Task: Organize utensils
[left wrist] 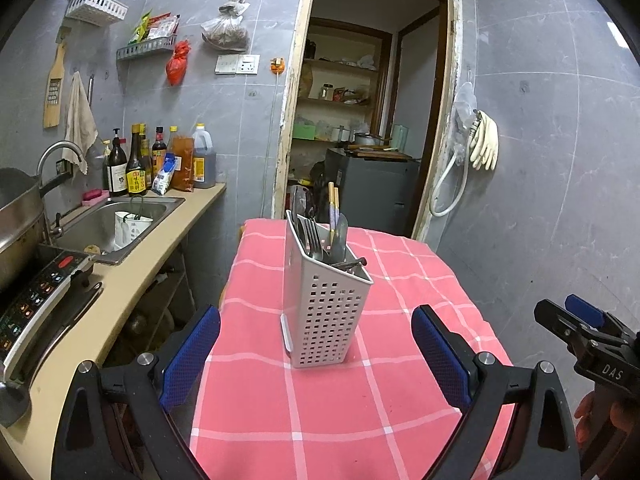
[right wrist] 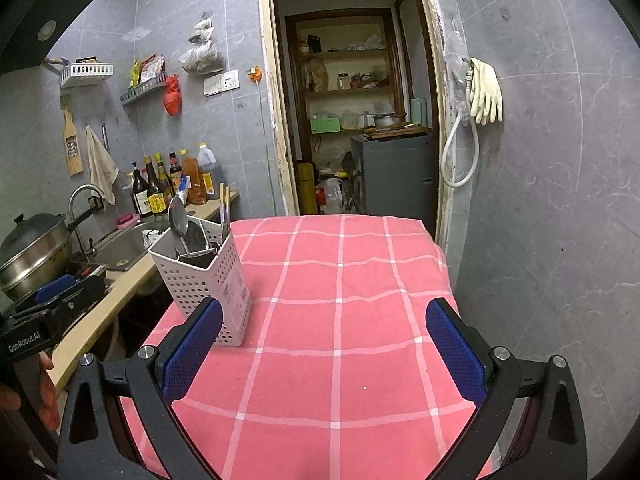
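From the left wrist camera, the left hand-held gripper (left wrist: 316, 354) hangs low over a counter covered by a pink checked cloth (left wrist: 400, 360), its two blue-padded fingers (left wrist: 190, 356) spread wide with nothing between them. Straight ahead, between the finger lines and just beyond their tips, a white perforated utensil holder (left wrist: 326, 312) stands upright on the cloth. Inside it are forks (left wrist: 311, 236), a spoon (left wrist: 340, 236) and a pair of chopsticks (left wrist: 333, 208), all standing with their ends above the rim. At the far right edge the right hand-held gripper (left wrist: 580, 328) shows beside the counter, held by a hand (left wrist: 588, 416). To the left runs a kitchen worktop with a steel sink (left wrist: 120, 220), a row of sauce bottles (left wrist: 136, 164) and an induction cooker (left wrist: 36, 300).

From the right wrist camera, the right hand-held gripper (right wrist: 324, 350) also has its blue pads parted wide and empty above the checked cloth (right wrist: 340, 320). The utensil holder (right wrist: 204, 280) stands at the left near corner of the counter, just behind the left finger (right wrist: 192, 352), which overlaps its lower part in the picture; whether they touch I cannot tell. A spoon (right wrist: 178, 216) and chopsticks (right wrist: 224, 208) rise from it. The left hand-held gripper (right wrist: 60, 292) appears at the left edge, over the worktop side.
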A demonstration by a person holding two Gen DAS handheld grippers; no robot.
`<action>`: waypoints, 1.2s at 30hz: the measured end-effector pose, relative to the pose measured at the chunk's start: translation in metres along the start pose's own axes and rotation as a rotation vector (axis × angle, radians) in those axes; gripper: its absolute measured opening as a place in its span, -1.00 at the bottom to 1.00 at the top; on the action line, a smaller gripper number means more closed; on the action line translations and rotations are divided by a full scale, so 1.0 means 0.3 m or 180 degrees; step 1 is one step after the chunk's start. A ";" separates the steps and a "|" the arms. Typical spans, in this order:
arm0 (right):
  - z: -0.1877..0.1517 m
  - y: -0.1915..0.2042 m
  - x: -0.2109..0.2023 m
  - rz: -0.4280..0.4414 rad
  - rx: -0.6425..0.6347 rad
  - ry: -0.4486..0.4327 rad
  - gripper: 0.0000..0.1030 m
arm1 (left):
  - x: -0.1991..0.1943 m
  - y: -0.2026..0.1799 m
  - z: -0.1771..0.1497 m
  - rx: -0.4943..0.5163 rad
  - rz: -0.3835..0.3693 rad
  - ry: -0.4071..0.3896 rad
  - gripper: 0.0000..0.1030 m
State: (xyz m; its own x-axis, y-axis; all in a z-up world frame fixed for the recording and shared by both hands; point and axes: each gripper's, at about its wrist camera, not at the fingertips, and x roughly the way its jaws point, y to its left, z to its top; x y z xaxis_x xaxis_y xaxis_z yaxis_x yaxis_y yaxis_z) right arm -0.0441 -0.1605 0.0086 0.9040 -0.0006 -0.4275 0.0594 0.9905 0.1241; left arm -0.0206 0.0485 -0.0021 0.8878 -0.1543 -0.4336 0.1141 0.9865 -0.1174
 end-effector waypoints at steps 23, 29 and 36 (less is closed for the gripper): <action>-0.001 0.020 0.008 0.0055 -0.0011 -0.0002 0.94 | -0.007 0.013 0.008 -0.0048 -0.0034 -0.0009 0.87; 0.000 0.017 0.008 0.0055 -0.0012 -0.0003 0.94 | -0.008 0.013 0.009 -0.0051 -0.0036 -0.0006 0.87; 0.000 0.016 0.009 0.0057 -0.0010 0.0002 0.94 | -0.009 0.010 0.009 -0.0055 -0.0035 0.0001 0.87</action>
State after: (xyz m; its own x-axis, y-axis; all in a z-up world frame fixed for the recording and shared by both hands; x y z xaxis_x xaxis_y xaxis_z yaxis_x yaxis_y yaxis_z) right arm -0.0415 -0.1557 0.0082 0.9046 0.0170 -0.4259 0.0420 0.9908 0.1289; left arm -0.0214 0.0519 0.0011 0.8865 -0.1650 -0.4324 0.1160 0.9837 -0.1376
